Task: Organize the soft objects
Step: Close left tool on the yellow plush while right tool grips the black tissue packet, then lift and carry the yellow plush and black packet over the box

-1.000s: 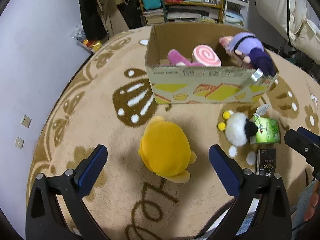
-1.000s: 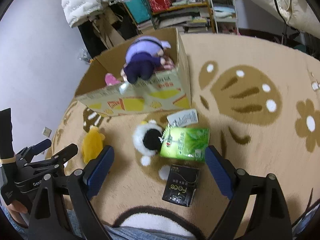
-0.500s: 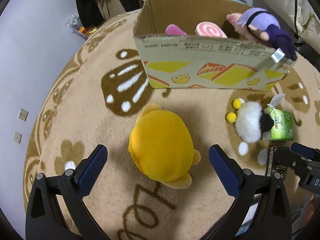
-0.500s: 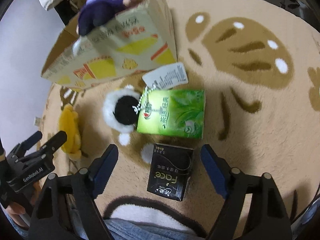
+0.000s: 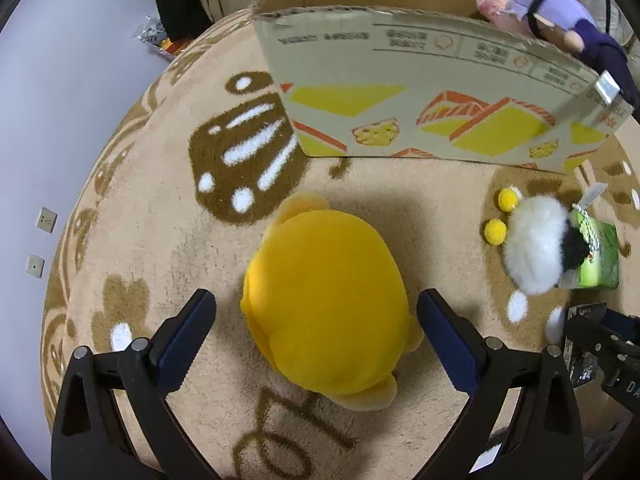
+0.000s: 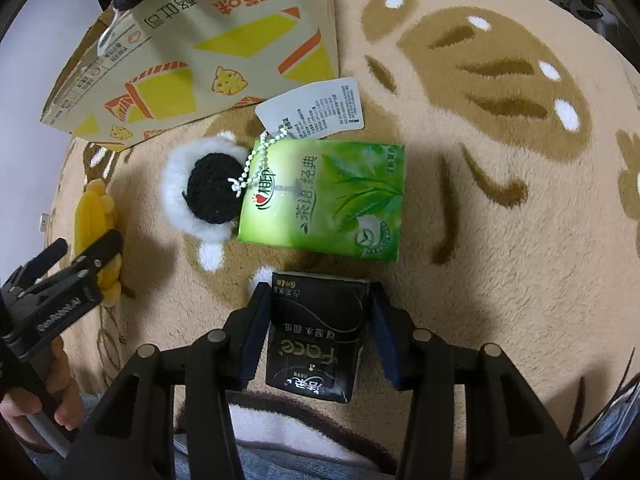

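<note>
Pickup step: right gripper (image 6: 316,316) closing around the black tissue pack (image 6: 316,336) on the rug, left gripper (image 5: 316,332) wide astride the yellow plush (image 5: 324,300); next, probably squeeze, lift toward cardboard box (image 5: 420,92).

Left gripper (image 5: 316,332) points steeply down, jaws spread wide; right gripper (image 6: 318,332) — likewise downward — jaws closing.

yellow plush (image 5: 328,304) on rug; black tissue pack (image 6: 316,336) flat beside green pack (image 6: 324,196).

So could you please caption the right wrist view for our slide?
Right gripper closing around the black tissue pack, green tissue pack just beyond.
</note>
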Motion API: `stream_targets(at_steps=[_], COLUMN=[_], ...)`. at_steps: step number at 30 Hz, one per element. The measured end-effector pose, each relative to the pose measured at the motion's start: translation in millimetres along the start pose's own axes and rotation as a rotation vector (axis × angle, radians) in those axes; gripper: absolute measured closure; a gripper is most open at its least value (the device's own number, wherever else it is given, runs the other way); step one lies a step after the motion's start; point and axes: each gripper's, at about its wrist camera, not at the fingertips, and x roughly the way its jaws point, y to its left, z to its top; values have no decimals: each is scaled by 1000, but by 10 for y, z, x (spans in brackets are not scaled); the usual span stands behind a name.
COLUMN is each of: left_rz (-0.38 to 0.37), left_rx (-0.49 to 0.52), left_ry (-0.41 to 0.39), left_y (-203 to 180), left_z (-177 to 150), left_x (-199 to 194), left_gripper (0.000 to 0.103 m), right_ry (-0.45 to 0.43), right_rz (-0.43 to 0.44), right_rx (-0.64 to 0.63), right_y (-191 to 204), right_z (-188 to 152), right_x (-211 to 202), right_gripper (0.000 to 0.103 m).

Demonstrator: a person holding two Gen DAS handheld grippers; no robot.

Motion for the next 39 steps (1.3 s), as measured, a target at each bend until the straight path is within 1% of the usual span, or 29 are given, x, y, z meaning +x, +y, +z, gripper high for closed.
stream_targets(at_steps=[1,2,3,5,6,8,10,17,19,23,25,28,31,35,36,39], left_rz=[7,16,19,26,36,50,36,30,29,65,50,52,61,47,42,33], left_rx=[12,29,44,70,76,81,68,43,34,1,-24,-47,-65,-98,-104,-125], left_ry=[-7,-16,-21,-10,-9,-13,-14,-16,-19,-42,-47,-77,-136,-226,-245,-318], left_y=[-22,-52,-77,-128,-138,-135,-109,-44,-15,52,107,165,220,312,329,394], left_z=[-8,-19,-27,-41,-47,-60,-60,-114,-129,-156,-164,-182,-198,-217,-221,-226], left_x=[-6,-17,-24,-10,0,13,2,-57,-82,-161,-211,-319,-496,-772,-832,-1056], left_gripper=[6,9,16,24,29,33,40,50,52,54,54,54,54,53,53,53], right_ry=[-4,-8,-10,-17,-22,-36,-50,-109,-132,-182,-222,-291,-356,-463,-501,-573], right_rz=[5,6,6,4,-3,-4,3,17,32,51,65,90,106,124,128,139], right_rx=[-2,-8,-18,-36,-46,-67,-84,-126,-128,-138,-149,-175,-196,-221,-229,-248], right_y=[-9,-11,6,67,133,198,270,297,305,278,304,339,371,431,465,504], right_z=[-1,-3,-2,-17,-27,-43,-53,-54,-56,-46,-60,-88,-109,-153,-166,-193], right_x=[-11,-20,-22,-18,-17,-36,-45,-179,-236,-348,-428,-580,-710,-931,-998,-1148], right_gripper=[53,53,53,53,53,53,53,54,54,54,54,54,54,54,54,54])
